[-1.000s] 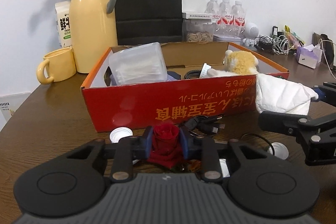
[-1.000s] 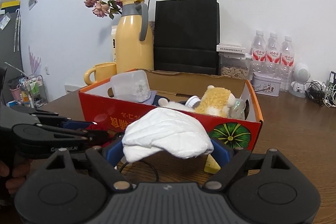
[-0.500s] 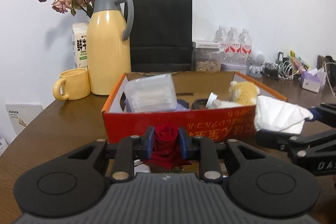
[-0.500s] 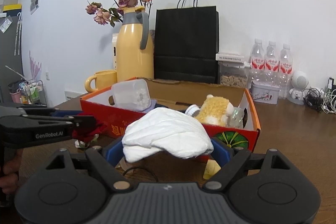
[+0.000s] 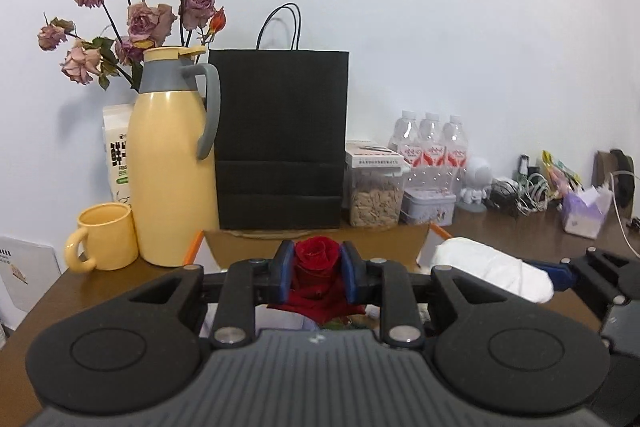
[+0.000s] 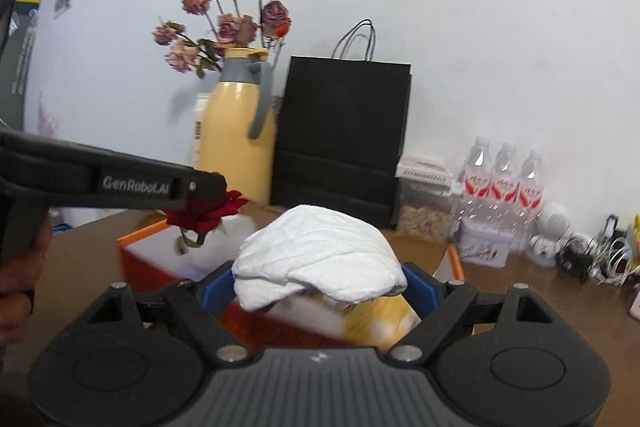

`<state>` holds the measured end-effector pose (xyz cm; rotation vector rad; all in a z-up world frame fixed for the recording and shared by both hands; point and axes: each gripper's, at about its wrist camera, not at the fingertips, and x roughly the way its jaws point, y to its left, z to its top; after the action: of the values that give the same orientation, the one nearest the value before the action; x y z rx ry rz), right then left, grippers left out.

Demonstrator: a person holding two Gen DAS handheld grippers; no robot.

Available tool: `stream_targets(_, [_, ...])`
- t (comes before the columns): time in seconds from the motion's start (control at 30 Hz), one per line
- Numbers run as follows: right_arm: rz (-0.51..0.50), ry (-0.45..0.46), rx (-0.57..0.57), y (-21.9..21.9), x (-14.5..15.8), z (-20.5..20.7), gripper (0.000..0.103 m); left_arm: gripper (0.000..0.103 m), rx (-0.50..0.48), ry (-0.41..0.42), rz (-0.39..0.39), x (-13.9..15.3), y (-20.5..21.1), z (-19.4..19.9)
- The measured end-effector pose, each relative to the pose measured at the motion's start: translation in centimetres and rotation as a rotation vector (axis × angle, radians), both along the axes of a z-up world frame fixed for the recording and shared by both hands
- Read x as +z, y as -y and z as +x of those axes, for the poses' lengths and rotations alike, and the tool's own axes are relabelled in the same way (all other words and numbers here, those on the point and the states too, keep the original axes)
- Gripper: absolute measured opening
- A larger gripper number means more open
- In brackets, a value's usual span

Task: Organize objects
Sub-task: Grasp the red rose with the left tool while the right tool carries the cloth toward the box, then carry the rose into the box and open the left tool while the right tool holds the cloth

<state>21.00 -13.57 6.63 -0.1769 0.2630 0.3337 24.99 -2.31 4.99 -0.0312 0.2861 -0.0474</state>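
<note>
My left gripper pinches the red rose, my right gripper clamps the white bundle; I should clear the box rim before releasing.

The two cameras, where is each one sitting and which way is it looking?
Left wrist view: sits on the left gripper, looking forward over the cardboard box toward the wall; its own fingers clamp a red rose, and the right gripper's fingers enter at the right edge.
Right wrist view: sits on the right gripper, facing the same wall; its fingers hold a white folded cloth, and the left gripper and a hand show at left.
Both share: yellow thermos jug, black paper bag, water bottles, rose, cloth.
</note>
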Motion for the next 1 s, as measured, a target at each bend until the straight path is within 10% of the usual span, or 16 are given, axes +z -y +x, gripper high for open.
stream_targets(0.6, [0.022,-0.117,-0.077,-1.3,-2.8,9.4,0.087,0.029,0.014,-0.065,0.005,-2.4,0.7,7.9])
stream_targets(0.7, [0.029,-0.114,-0.075,-1.1,-2.8,9.2,0.098,0.054,0.017,-0.058,0.016,-2.5,0.7,7.6])
stream_targets(0.77, [0.032,-0.116,-0.077,-1.0,-2.7,8.9,0.103,0.100,0.030,-0.033,0.024,-2.6,0.9,7.1])
stream_targets(1.0, [0.045,-0.120,-0.092,-0.5,-2.4,8.5,0.103,0.103,0.058,0.031,0.046,-2.3,1.5,6.1])
